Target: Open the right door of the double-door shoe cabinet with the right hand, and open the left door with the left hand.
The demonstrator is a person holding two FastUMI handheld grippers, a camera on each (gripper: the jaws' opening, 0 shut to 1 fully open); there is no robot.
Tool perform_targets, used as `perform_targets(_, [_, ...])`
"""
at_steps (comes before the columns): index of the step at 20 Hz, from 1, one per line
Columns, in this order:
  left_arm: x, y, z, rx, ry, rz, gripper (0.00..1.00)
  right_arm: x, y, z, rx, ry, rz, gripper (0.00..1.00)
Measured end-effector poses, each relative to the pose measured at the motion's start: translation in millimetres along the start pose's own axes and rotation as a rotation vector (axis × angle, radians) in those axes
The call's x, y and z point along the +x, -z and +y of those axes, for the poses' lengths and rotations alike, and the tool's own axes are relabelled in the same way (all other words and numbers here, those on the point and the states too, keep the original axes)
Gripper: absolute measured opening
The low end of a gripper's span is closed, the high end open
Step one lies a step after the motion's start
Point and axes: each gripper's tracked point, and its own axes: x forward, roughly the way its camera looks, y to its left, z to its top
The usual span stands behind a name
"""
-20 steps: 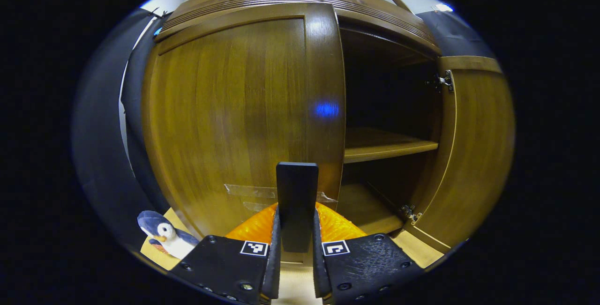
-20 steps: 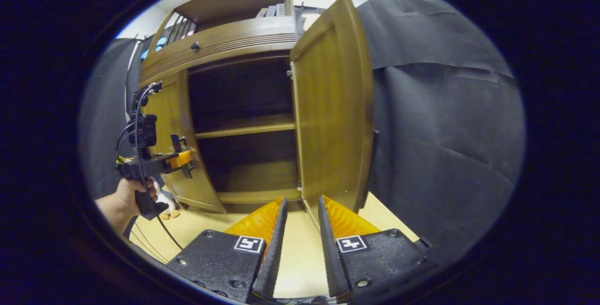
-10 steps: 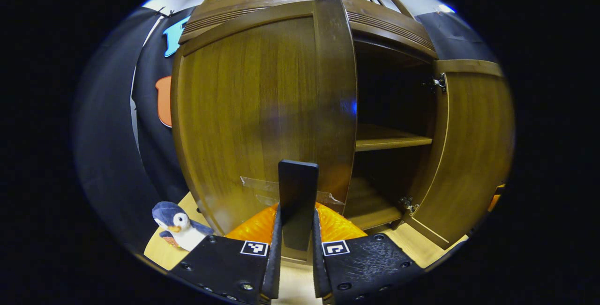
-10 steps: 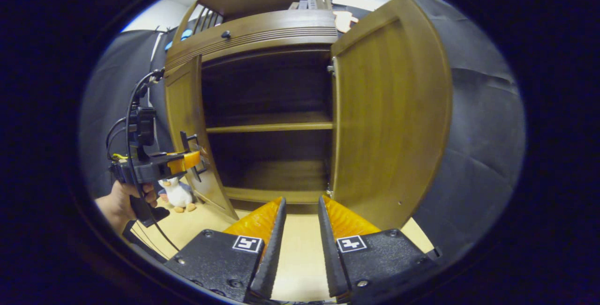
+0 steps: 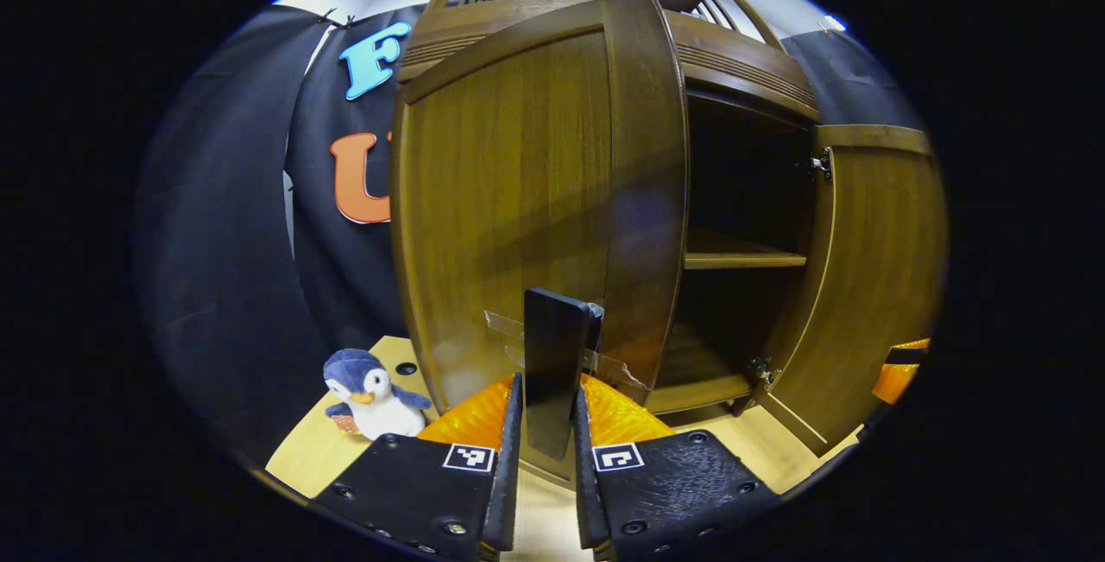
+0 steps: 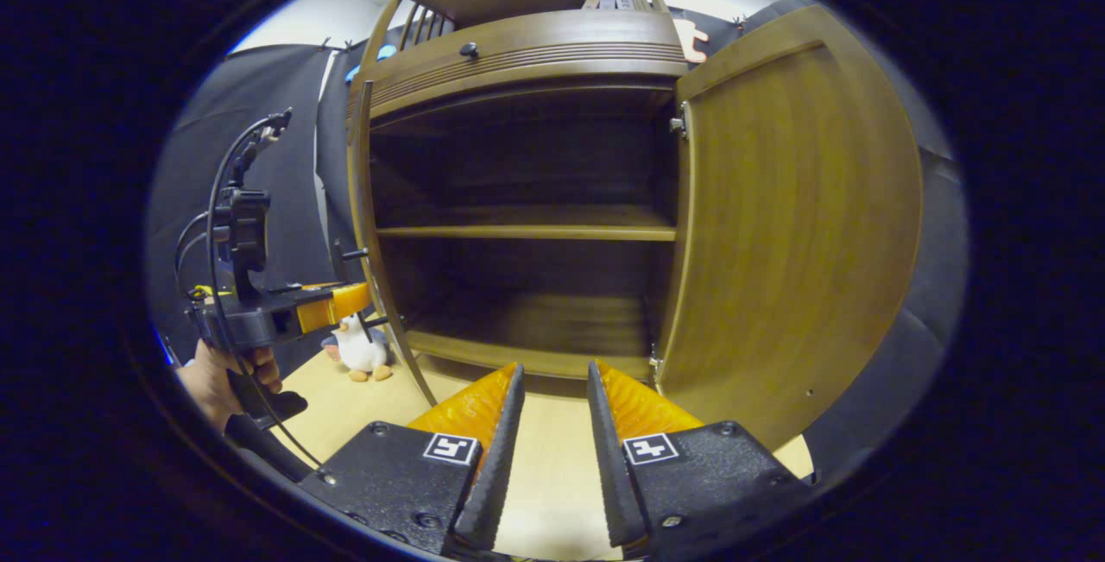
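A small plush penguin with a dark blue head, white belly and orange beak and feet (image 5: pixel 373 391) stands upright on the pale wooden floor (image 5: pixel 319 450), close to the black cloth wall (image 5: pixel 224 286). In the right gripper view the same toy (image 6: pixel 360 350) stands at the left, and a strip of white wall (image 6: pixel 285 18) shows above the cloth.

Brown wood cabinet (image 6: pixel 527 44), blue-white penguin (image 5: pixel 373 382).
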Motion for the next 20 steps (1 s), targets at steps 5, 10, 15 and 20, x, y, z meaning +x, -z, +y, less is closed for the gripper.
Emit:
perform_targets(5, [-23, 5, 26, -0.058, -0.050, 0.004, 0.27, 9, 2, 16, -0.027, -0.061, 0.011, 0.48])
perform_targets(10, [-36, 9, 48, -0.097, -0.088, 0.013, 0.27, 18, 1, 17, -0.044, -0.060, 0.018, 0.51])
perform_targets(15, [-51, 12, 74, -0.128, -0.118, 0.008, 0.27, 29, 3, 13, -0.044, -0.029, 0.042, 0.49])
perform_targets(20, [-60, 13, 96, -0.153, -0.127, -0.010, 0.19, 41, -3, 9, -0.023, 0.014, 0.041, 0.49])
